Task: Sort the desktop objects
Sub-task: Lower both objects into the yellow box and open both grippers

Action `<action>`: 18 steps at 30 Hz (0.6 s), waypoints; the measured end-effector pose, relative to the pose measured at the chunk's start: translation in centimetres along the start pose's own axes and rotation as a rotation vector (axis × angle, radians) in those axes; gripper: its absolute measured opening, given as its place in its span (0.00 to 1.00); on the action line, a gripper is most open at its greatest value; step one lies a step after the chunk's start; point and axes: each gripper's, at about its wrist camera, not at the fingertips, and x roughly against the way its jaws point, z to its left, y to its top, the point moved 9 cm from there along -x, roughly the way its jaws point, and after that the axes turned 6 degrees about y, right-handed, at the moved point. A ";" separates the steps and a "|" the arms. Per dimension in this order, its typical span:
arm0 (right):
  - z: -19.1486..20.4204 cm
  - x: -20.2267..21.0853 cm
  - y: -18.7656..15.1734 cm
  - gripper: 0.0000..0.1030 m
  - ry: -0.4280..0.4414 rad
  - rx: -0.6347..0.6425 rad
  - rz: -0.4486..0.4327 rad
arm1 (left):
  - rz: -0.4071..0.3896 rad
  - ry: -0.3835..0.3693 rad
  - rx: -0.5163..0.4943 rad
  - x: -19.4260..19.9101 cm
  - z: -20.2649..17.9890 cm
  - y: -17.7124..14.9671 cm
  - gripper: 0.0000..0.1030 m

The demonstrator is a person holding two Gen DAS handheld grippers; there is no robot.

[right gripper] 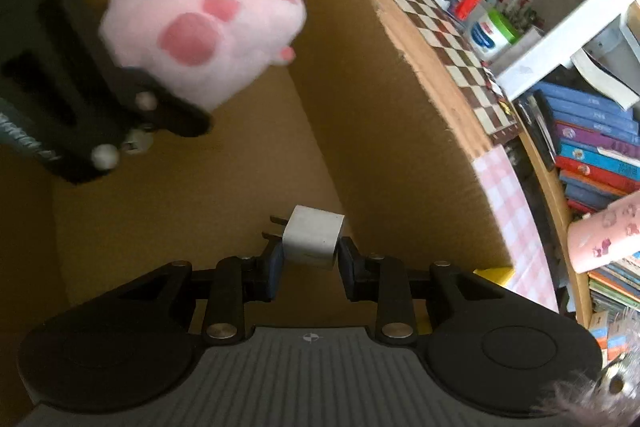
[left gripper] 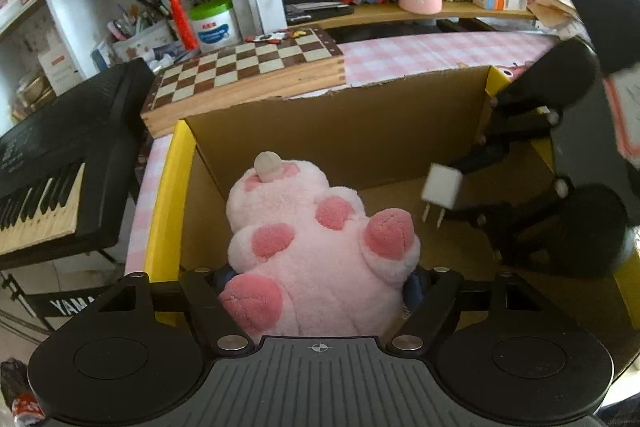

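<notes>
The cardboard box (left gripper: 340, 131) with yellow rim flaps stands open on the pink checked worktop (left gripper: 420, 51), just beside a wooden chessboard (left gripper: 248, 71). Over the inside of the box, the left claw (left gripper: 316, 283) is closed on a pink plush toy (left gripper: 316, 239), pressing it from both sides. The right claw (right gripper: 310, 259) is closed on a small white plug adapter (right gripper: 312, 239), also inside the box walls, with the prongs pointing away to the left.

Desk (left gripper: 440, 51) w/ pink check cloth: cardboard box (left gripper: 340, 131), chessboard (left gripper: 248, 75) just beside it, touching box's back wall.
</notes>
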 end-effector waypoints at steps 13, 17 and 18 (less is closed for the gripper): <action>-4.8 -0.8 -0.8 0.29 0.063 -0.011 -0.018 | 0.026 -0.031 0.044 -0.8 -1.9 1.2 0.87; -4.2 -0.1 -0.5 0.54 0.083 -0.051 -0.038 | 0.011 -0.013 0.058 -0.6 -1.7 1.3 0.93; -4.0 0.2 -0.4 0.60 0.082 -0.063 -0.049 | 0.002 -0.006 0.061 -0.5 -1.6 1.3 0.93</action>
